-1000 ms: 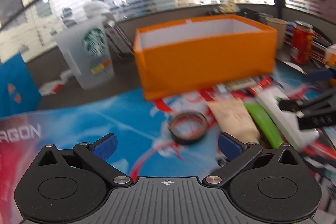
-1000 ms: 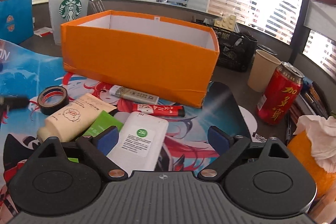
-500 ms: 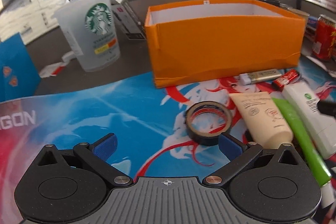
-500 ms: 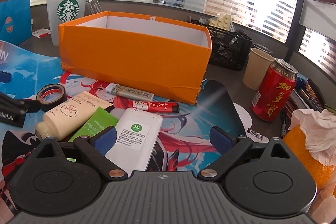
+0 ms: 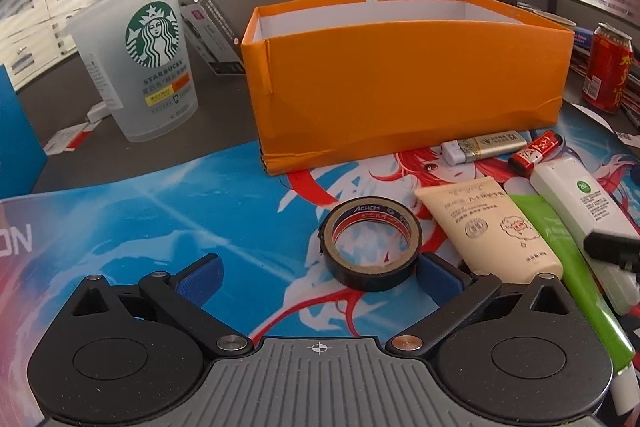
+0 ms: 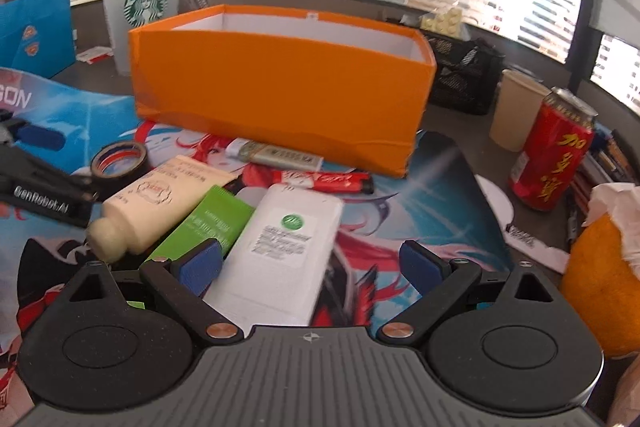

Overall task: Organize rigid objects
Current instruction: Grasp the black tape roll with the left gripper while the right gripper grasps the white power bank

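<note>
Your biggest landmark is the printed blue anime desk mat (image 5: 132,211) covering the near part of the worktop, and at its far edge stands the open orange cardboard box (image 5: 404,83), where these loose things most likely belong. Nothing shows inside it from either view.

In front of the box lies the clutter: a white rectangular plastic bottle with a green round sticker (image 6: 284,247), a cream squeeze tube (image 6: 160,199) and a green squeeze tube (image 6: 208,223) side by side and touching, then a roll of black tape (image 5: 370,249), a slim red tube (image 6: 328,182) and a small silver-and-white lighter-shaped item (image 5: 482,146) just beside the box wall.

Your left gripper (image 5: 318,273) is spread wide with nothing in it. The tape roll sits off-centre, against the right-hand finger, well apart from the other one. Close now and that finger will probably shove the roll sideways into the cream tube, or the roll will tip.

Your right gripper (image 6: 312,265) is also wide and empty, with the white bottle's near end between its fingers. The green tube lies under the left finger, so a squeeze could catch both, and the smooth bottle may pivot out.

Mind the red drinks can (image 6: 554,151) and the paper cup (image 6: 518,111) toward the right edge when you swing toward the box.
</note>
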`<state>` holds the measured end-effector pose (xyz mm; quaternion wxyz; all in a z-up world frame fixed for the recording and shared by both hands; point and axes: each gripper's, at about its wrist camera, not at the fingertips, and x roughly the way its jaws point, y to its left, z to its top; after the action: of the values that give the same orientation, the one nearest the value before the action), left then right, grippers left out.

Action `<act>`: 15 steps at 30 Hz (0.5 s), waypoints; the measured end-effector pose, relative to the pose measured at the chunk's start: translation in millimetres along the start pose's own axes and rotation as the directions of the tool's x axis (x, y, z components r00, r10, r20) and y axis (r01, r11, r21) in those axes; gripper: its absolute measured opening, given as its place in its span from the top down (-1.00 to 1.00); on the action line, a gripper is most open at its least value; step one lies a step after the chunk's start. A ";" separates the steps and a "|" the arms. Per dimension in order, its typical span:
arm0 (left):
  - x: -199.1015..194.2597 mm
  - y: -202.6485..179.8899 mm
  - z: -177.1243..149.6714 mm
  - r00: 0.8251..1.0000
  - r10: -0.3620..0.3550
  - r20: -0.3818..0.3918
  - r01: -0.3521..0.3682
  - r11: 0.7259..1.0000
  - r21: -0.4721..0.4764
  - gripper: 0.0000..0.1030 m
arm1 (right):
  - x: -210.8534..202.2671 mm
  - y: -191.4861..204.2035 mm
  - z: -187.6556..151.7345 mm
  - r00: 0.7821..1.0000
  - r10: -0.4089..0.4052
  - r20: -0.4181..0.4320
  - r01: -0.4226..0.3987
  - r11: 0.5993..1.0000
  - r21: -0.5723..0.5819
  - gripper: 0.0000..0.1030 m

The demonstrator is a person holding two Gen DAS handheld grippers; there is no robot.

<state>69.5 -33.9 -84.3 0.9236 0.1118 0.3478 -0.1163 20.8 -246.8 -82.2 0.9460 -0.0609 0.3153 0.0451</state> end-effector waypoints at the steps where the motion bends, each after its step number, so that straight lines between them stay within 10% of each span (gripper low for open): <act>1: 1.5 0.5 0.9 1.000 -0.003 0.000 0.003 1.000 -0.002 -1.00 | 1.9 1.7 -0.8 1.000 -0.001 -0.006 0.001 1.000 -0.004 -0.85; 15: 20.4 10.7 9.4 0.994 -0.107 0.008 0.107 0.993 -0.050 -1.00 | 16.1 -6.5 -1.0 0.998 0.065 -0.013 -0.065 0.997 0.045 -0.37</act>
<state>93.4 -29.3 -89.6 0.9195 0.0693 0.3537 -0.1571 33.8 -252.6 -92.2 0.9428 -0.0298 0.3248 0.0684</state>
